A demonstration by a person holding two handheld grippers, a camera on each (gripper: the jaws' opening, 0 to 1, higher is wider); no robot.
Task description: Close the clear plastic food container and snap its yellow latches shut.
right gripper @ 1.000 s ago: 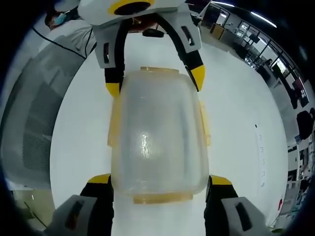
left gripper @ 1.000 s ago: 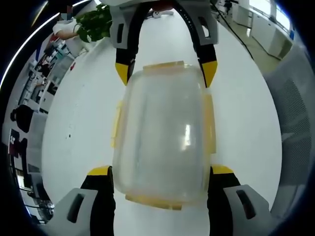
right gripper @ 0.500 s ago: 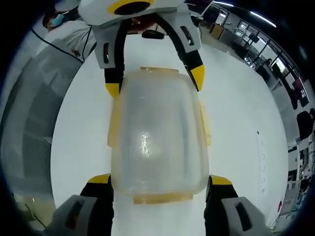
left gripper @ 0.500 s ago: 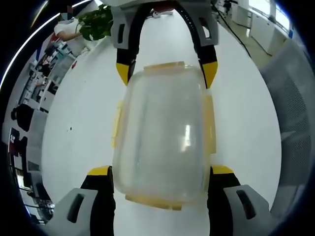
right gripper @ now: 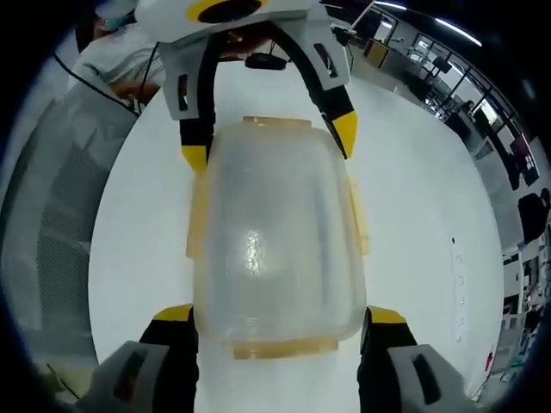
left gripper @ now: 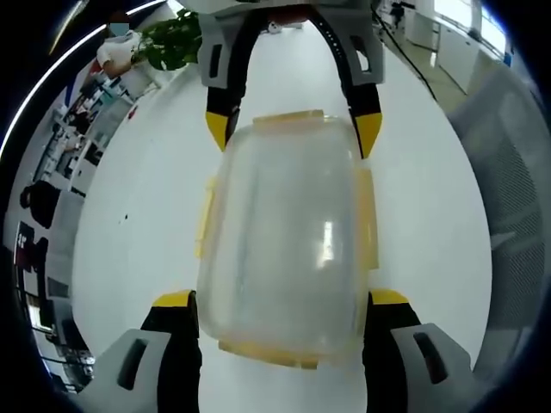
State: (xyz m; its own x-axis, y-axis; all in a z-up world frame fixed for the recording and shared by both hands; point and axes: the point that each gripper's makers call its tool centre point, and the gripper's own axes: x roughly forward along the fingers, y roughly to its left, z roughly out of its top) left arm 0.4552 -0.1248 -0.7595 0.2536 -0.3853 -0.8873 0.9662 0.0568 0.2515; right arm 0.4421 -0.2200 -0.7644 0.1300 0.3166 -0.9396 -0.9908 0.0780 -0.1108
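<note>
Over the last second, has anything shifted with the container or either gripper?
Nothing visibly changed. The clear container sits between the left gripper and the right gripper, one at each end, lid on and yellow latches in the same positions. Only the background drifted slightly, which is camera motion.

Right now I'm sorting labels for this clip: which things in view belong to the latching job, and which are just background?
Job:
- clear container, lid on
- yellow latches
- left gripper
- right gripper

Background:
- white table
- potted plant
- mesh chair
</note>
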